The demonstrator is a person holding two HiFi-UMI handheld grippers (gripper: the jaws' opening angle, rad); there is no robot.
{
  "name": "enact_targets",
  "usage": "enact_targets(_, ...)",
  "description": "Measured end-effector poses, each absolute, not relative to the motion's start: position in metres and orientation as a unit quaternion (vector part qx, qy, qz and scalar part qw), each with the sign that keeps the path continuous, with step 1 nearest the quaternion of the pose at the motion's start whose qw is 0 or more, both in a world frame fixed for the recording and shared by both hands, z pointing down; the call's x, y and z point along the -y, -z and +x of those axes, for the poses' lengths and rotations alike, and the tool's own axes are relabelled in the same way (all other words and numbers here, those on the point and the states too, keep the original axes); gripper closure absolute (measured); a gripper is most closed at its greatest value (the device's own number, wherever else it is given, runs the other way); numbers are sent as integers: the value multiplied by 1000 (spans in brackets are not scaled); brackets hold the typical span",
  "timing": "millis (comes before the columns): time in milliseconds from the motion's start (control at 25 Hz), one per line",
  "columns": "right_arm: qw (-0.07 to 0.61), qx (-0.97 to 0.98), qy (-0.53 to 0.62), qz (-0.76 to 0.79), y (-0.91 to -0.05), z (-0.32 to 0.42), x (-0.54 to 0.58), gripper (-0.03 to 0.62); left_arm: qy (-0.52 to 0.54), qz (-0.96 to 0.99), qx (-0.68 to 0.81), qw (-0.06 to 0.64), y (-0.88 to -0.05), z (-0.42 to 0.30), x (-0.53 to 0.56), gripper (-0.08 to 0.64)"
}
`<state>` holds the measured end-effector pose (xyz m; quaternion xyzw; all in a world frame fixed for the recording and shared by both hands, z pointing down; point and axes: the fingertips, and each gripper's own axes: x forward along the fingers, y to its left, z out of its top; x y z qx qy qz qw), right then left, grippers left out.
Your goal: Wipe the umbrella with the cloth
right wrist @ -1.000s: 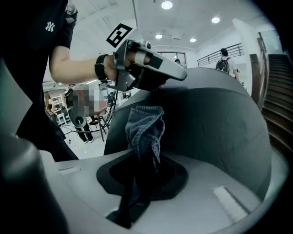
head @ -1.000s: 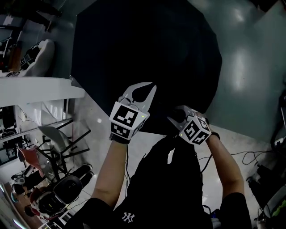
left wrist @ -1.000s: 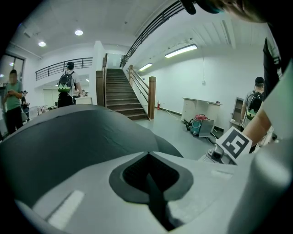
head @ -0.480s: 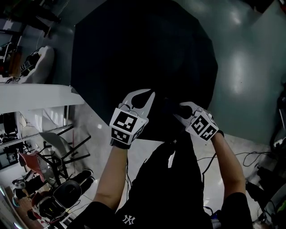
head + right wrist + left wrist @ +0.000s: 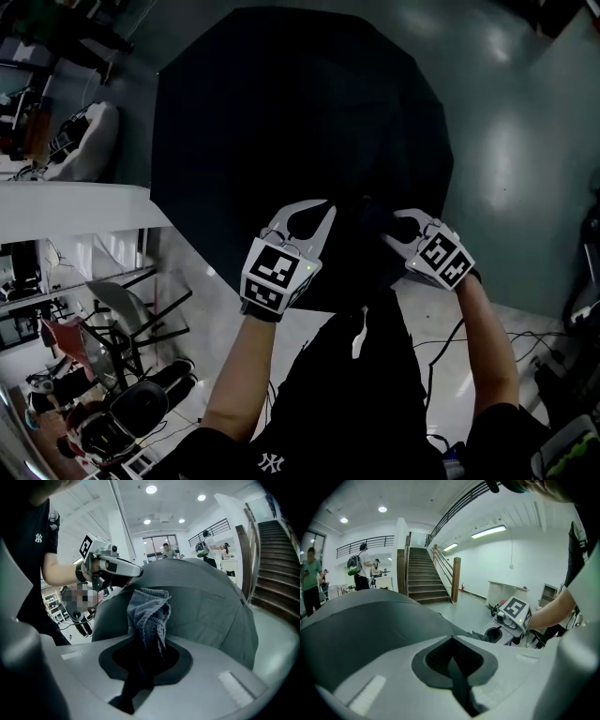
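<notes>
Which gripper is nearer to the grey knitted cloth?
Right. The right gripper is shut on the grey knitted cloth, holding it at the open black umbrella. The left gripper sits beside it at the canopy's near edge, apart from the cloth.

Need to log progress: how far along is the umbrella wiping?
Done: the right gripper has the cloth clamped. In hand: the cloth is at the open umbrella's near side, with the left gripper shut beside it. Left: wiping the umbrella; nothing shows how much is already wiped.
</notes>
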<state>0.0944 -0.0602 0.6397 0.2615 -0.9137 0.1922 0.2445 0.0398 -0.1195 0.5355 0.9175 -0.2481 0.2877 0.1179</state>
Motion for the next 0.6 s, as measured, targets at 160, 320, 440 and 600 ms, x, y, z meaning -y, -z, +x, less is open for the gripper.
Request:
enact_targets(160,242,914,-193,261,-639,115,79,506,-292,916,246,122,-541,52,125,551)
enact_targets(320,234,914,-197,266,-641,134,98,506,-292,915,249,125,-545,61,131,551)
enact_targets(440,227,913,-202,271,-643,147,116,506,-294,914,252,126,-546,64,138,551)
enact_targets(600,216,912,-216,274,-638,162,146,506,-294,912,258,127,-536,65,153,551)
